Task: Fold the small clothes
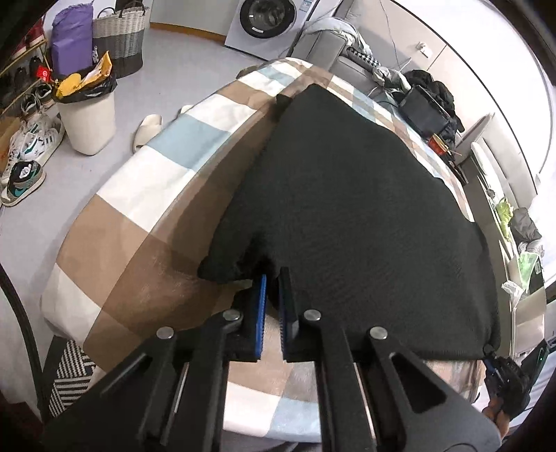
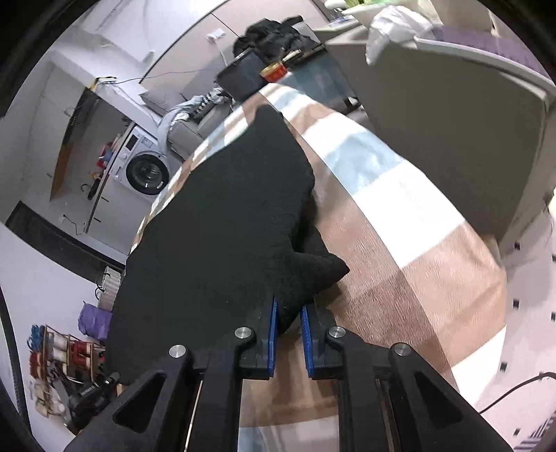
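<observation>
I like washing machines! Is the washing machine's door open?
No, in the left wrist view the washing machine stands behind the checkered bed with its round door shut flat against its front.

- someone's home, lived-in room
- washing machine [image 1: 269, 26] by the far wall
- sneakers [image 1: 26, 174] on the floor, beside an overflowing bin [image 1: 88, 114]
- laundry basket [image 1: 120, 34]

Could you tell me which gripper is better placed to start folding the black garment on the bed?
Neither clearly: left gripper and right gripper each pinch a near corner of the garment, so both should lift together.
</observation>
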The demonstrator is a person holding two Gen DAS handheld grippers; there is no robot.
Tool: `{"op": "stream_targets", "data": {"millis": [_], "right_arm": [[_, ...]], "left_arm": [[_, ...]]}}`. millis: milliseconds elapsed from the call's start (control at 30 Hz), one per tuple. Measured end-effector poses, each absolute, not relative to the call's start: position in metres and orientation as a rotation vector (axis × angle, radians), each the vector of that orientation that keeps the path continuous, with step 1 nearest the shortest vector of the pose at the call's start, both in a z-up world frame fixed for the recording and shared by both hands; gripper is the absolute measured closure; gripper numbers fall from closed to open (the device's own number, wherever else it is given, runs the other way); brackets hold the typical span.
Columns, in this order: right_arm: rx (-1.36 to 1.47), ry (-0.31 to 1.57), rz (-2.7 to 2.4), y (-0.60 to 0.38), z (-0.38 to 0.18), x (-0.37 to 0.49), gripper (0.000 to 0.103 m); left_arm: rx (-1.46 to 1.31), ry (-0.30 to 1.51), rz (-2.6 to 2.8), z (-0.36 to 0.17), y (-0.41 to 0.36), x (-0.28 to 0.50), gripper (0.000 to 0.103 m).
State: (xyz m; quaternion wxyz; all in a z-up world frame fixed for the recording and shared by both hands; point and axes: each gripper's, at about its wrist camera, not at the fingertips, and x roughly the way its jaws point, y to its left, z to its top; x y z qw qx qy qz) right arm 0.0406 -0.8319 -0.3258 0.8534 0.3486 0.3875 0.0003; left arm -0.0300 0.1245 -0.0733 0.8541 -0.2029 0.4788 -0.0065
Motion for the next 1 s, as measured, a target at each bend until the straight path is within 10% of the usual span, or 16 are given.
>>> {"op": "stream_targets", "data": {"millis": [133, 300, 567, 1000], "right_arm": [[0.692, 0.781, -0.018, -0.839, -0.307, 0.036, 0.080], [0.574, 0.713, -0.129, -0.849, -0.288, 0.026, 0.075], [0.424, 0.769, 0.032, -0.793, -0.285, 0.071, 0.053], [0.212, 0.729, 0.102, -0.729, -0.276, 0.073, 0.052]], "left_arm": [[-0.373, 0.990, 0.025, -0.061, 0.128, -0.033, 0.090], [-0.340, 0.956, 0.141, -0.056, 0.147, -0.038, 0.054], [-0.370, 0.955, 0.085, -0.057, 0.144, -0.034, 0.051], [-0.651, 1.089, -0.048, -0.083, 0.168, -0.036, 0.051]]}}
